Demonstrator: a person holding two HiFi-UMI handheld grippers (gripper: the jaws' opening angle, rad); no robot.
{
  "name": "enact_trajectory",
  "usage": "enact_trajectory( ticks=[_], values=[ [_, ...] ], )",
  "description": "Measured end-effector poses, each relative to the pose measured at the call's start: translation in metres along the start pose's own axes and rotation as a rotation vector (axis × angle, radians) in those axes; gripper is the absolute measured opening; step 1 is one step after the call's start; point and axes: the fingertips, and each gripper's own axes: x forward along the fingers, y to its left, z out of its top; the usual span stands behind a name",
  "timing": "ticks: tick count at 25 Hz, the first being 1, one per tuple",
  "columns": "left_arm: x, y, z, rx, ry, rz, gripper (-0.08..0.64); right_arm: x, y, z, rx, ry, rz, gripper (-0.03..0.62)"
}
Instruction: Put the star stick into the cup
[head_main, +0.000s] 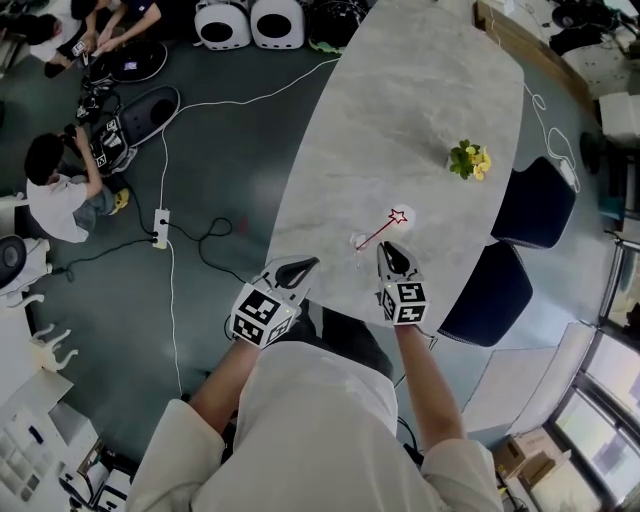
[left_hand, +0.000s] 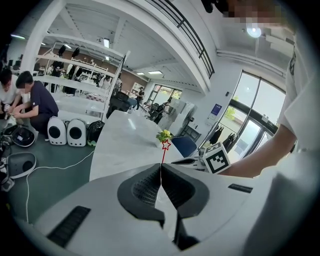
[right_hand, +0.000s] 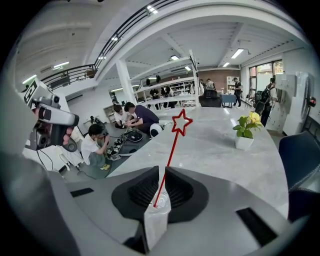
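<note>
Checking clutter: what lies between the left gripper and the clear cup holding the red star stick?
Nothing: head view shows bare grey marble tabletop between left gripper and clear plastic cup.

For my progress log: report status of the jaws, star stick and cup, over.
Left gripper: jaws shut, empty. Right gripper: jaws shut on cup. Star stick in cup, leaning. Nothing in the way.

Person's arms and grippers, seen from above. The left forearm (head_main: 222, 378) and right forearm (head_main: 430, 380), bare below pale sleeves (head_main: 180, 455), extend forward side by side. Left gripper (head_main: 303, 267): jaws pressed together, nothing between them. Right gripper (head_main: 387, 248): jaws closed narrowly, pinching the clear cup (right_hand: 156, 216).
</note>
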Motion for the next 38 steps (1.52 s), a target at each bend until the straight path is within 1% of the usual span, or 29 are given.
enact_trajectory(
  ticks=[5, 12, 18, 21, 26, 29, 33, 38],
  values=[
    [-0.020, -0.020, 0.015, 0.041, -0.001, -0.027, 0.021, -0.037, 0.004, 0.022, 0.003, -0.034, -0.054, 0.028],
    [-0.039, -0.058, 0.042, 0.123, -0.003, -0.105, 0.021, -0.111, 0.009, 0.055, 0.048, -0.096, -0.160, 0.014],
    [-0.056, -0.096, 0.064, 0.212, -0.002, -0.166, 0.020, -0.182, 0.012, 0.089, 0.070, -0.180, -0.227, 0.009],
    [-0.061, -0.114, 0.074, 0.238, -0.011, -0.190, 0.021, -0.217, 0.011, 0.099, 0.068, -0.225, -0.252, 0.008],
    [-0.078, -0.141, 0.101, 0.249, -0.039, -0.220, 0.021, -0.272, 0.019, 0.115, 0.053, -0.289, -0.276, 0.008],
    [-0.090, -0.156, 0.121, 0.256, -0.067, -0.225, 0.021, -0.303, 0.022, 0.126, 0.037, -0.322, -0.278, 0.008],
    [-0.104, -0.173, 0.146, 0.256, -0.117, -0.211, 0.021, -0.336, 0.023, 0.142, 0.020, -0.362, -0.269, 0.008],
    [-0.114, -0.195, 0.181, 0.250, -0.187, -0.183, 0.021, -0.375, 0.011, 0.169, 0.003, -0.401, -0.241, 0.008]
  ],
)
